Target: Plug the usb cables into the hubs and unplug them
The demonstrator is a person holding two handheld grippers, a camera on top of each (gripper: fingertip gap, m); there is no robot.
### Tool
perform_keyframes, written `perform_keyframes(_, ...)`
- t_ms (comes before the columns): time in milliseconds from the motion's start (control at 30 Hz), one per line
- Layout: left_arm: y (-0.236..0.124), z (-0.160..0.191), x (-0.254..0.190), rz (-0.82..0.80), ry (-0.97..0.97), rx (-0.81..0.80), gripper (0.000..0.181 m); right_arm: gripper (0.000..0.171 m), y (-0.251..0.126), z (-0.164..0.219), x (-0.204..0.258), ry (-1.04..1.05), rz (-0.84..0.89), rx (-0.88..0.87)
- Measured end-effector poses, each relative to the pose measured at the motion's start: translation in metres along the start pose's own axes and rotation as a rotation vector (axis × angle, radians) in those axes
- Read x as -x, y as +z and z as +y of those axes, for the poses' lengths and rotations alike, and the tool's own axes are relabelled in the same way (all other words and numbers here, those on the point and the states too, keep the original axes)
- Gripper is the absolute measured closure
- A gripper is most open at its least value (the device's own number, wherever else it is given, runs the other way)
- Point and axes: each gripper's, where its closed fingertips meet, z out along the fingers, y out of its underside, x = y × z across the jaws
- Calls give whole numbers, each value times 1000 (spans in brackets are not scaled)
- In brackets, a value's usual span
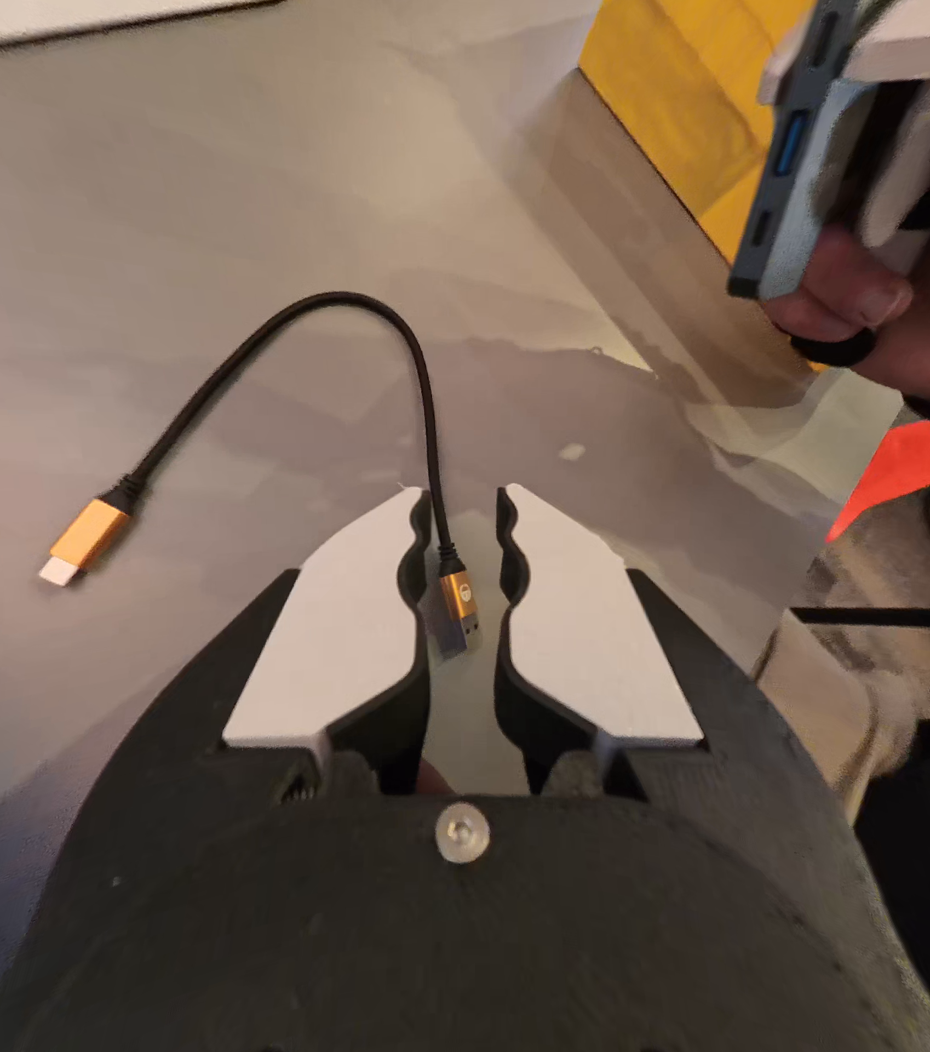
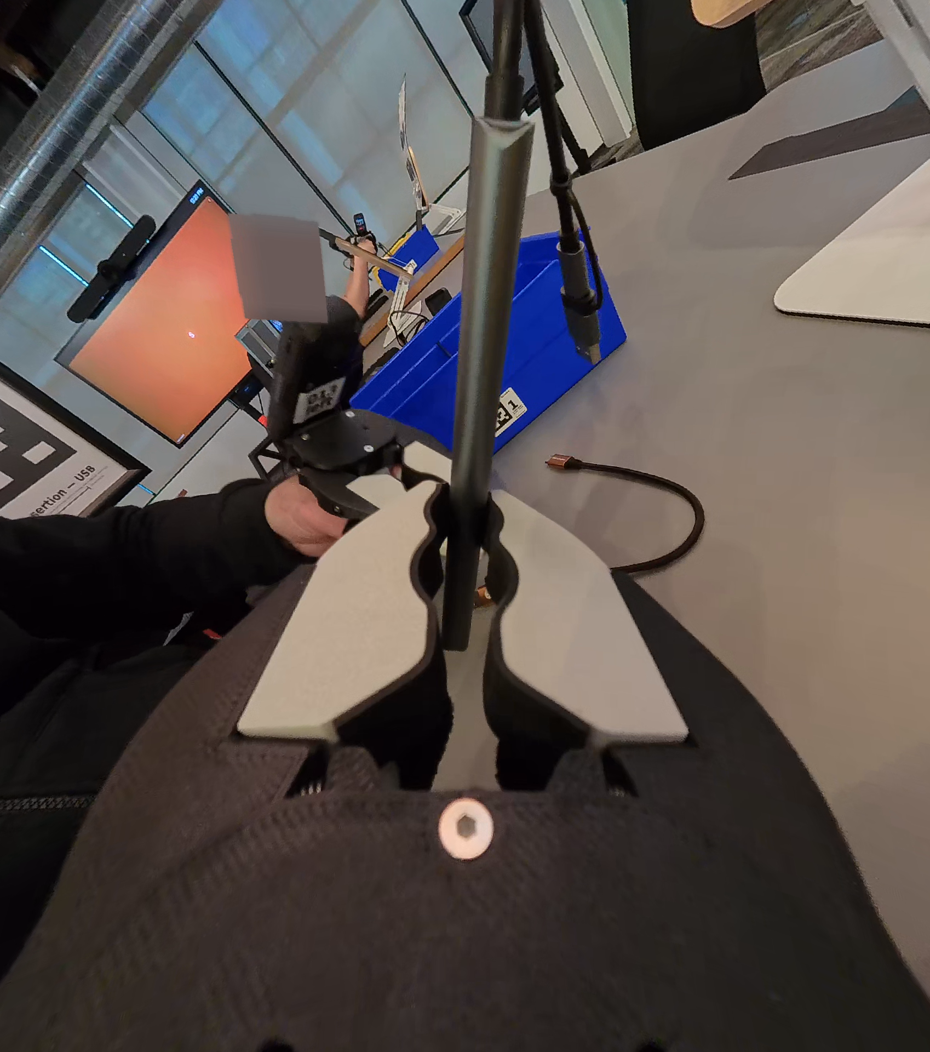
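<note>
A short black cable (image 1: 337, 301) with orange plugs lies on the grey table (image 1: 224, 199). Its USB-A plug (image 1: 454, 609) sits between the fingers of my left gripper (image 1: 463, 492), whose jaws stand apart and do not clamp it. The other orange plug (image 1: 90, 538) lies to the left. My right gripper (image 2: 465, 501) is shut on a slim dark grey hub (image 2: 488, 341), held upright above the table. In the left wrist view the hub (image 1: 793, 153) shows at upper right with its ports facing me. The hub's own lead with a plug (image 2: 579, 319) hangs down.
A blue bin (image 2: 542, 364) stands on the table behind the hub. A white stand base (image 2: 906, 273) lies at the right. The black cable (image 2: 690, 512) lies beyond my right gripper. A person's hand (image 2: 297, 524) holds the left gripper (image 2: 403, 475). A yellow surface (image 1: 679, 85) lies past the table edge.
</note>
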Motion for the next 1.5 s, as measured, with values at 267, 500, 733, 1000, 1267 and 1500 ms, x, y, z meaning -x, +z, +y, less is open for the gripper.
perform_keyframes(267,-28,-1,-3,-133,757,262,159,161,0,0,0,-9,-1,1)
perform_keyframes(500,-7,18,3,-59,1434,435,144,161,-7,-8,0,-21,17,-29)
perform_keyframes(733,16,28,14,-59,1823,497,139,161,-14,-13,-3,-20,22,-54)
perform_keyframes(1000,33,30,-11,-2,1906,382,155,161,-16,-14,-5,-16,15,-64)
perform_keyframes(1267,52,26,-28,-61,1973,329,174,161,-17,-16,-5,-20,19,-70)
perform_keyframes(1500,56,26,-33,-127,1860,344,181,161,-19,-16,-5,-21,21,-70)
